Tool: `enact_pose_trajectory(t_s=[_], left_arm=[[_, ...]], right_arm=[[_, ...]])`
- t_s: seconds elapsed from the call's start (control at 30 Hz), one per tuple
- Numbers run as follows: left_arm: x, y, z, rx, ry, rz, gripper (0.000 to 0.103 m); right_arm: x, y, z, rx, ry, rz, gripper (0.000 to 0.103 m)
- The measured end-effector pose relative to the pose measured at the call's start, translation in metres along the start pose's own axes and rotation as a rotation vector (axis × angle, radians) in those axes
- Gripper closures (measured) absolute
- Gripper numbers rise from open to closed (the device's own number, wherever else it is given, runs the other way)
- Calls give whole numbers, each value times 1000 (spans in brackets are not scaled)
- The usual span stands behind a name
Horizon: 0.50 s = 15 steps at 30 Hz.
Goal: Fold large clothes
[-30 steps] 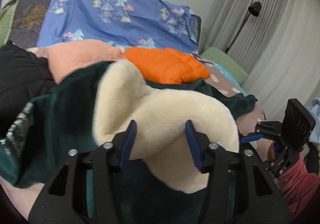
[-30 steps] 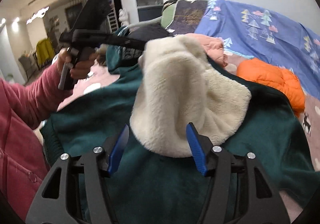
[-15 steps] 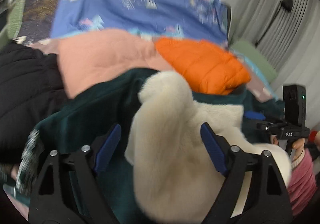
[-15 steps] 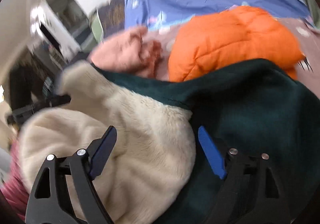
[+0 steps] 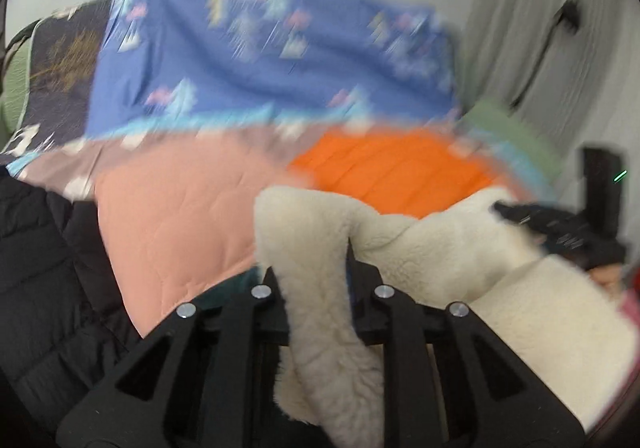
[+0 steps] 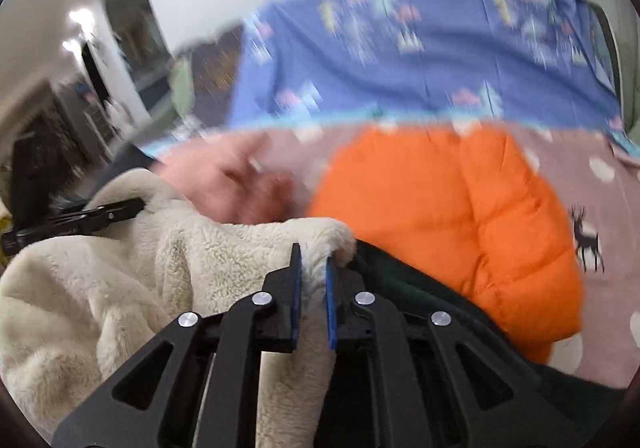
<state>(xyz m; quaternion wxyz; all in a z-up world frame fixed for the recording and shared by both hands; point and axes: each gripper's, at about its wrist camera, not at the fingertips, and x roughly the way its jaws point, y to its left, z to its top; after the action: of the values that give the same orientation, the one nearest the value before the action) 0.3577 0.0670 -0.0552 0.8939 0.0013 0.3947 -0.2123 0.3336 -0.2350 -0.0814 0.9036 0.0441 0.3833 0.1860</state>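
A: Two grips on the cream fleece lining (image 5: 320, 248) of the green garment (image 6: 404, 288), heaped on the bed (image 6: 600, 184). The left tongs (image 5: 316, 268) are closing on a thick fold; the right tongs (image 6: 312, 288) are pinched nearly shut on a thin edge.

B: Then I'd keep both edges taut and level.

A: Room?

B: Tight. The orange jacket (image 6: 460, 208) and pink quilt (image 5: 172, 216) lie just beyond, the black coat (image 5: 44, 268) to the left.
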Motion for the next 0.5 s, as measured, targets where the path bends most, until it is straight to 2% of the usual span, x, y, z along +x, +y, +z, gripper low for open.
enact_pose_trajectory(t_s=[0.03, 0.07, 0.1, 0.13, 0.17, 0.2, 0.27, 0.3, 0.33, 0.37, 0.4, 0.47, 0.5], left_arm=[[17, 3, -8, -3, 28, 25, 82], [19, 4, -11, -5, 21, 20, 81], [16, 3, -14, 1, 10, 16, 80], [9, 0, -17, 8, -6, 4, 79], [4, -1, -19, 17, -7, -3, 71], [-3, -1, -20, 28, -5, -7, 59], [-23, 0, -26, 36, -36, 23, 43], [-36, -1, -28, 38, -59, 25, 42], [-50, -1, -30, 34, -74, 16, 42], [-64, -1, -34, 20, -94, 7, 42], [-77, -1, -39, 1, -123, -3, 44], [-105, -7, -47, -18, -183, -61, 47], [-116, -15, -52, -4, -199, -93, 50]], right_arm=[[0, 4, -4, -5, -2, -4, 89], [-4, 7, -7, -7, -8, -6, 82], [-11, 8, -7, -12, 5, -7, 72], [-15, 14, -9, -18, 10, -30, 50], [-27, 17, -12, -27, -8, -75, 44], [-45, 20, -12, -39, -40, -104, 44], [-76, 32, -26, -28, -91, -146, 44], [-88, 38, -30, -16, -126, -166, 44], [-115, 51, -40, -14, -196, -152, 44], [-129, 66, -48, -26, -227, -115, 45], [-147, 87, -62, -62, -263, -23, 47], [-157, 124, -86, -162, -238, 95, 58], [-158, 137, -97, -202, -216, 105, 60]])
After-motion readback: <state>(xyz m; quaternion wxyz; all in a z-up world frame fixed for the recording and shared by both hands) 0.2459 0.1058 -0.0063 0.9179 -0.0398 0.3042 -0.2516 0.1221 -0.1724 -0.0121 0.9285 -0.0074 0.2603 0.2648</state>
